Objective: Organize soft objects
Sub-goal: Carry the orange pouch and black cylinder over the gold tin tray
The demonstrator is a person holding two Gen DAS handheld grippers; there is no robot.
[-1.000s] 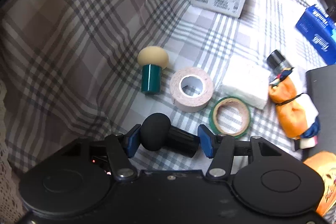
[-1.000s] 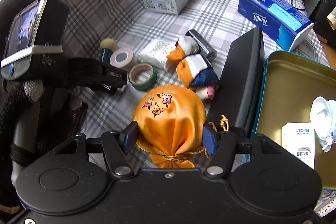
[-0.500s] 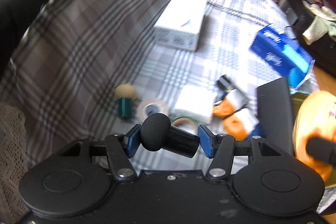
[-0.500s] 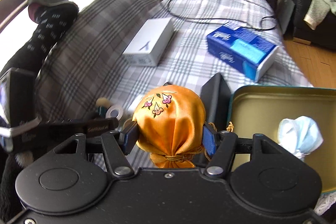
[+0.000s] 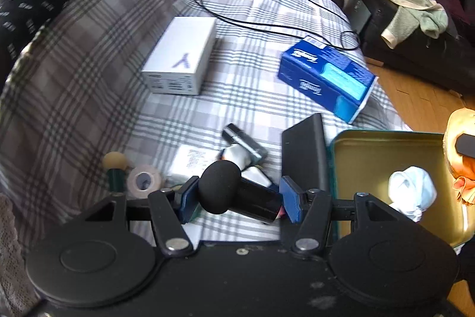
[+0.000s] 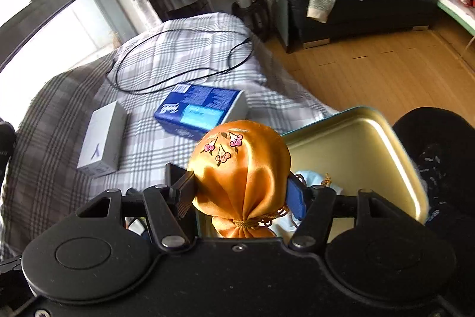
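Pouch [image 6: 242,168] of orange satin, embroidered with pink flowers, sits clamped between the pads of my right gripper [image 6: 242,192]; both pads press its sides, tied neck toward the camera. It hangs above the near left corner of the open gold tin [image 6: 386,150], clear of the tin floor. A pale blue cloth bundle [image 5: 411,192] lies inside the tin.

My left gripper [image 5: 237,195] is closed part-way on a black sponge applicator [image 5: 234,190]: the round foam head touches the left pad, the glossy handle end touches the right pad. It is held above the checked bedspread [image 5: 243,97], left of the tin.

On the bedspread beyond: a black case [image 5: 305,150] just left of the tin, a blue tissue pack [image 5: 326,76], a white box [image 5: 181,58], a tape roll [image 5: 144,180] and a black cable [image 5: 267,28].
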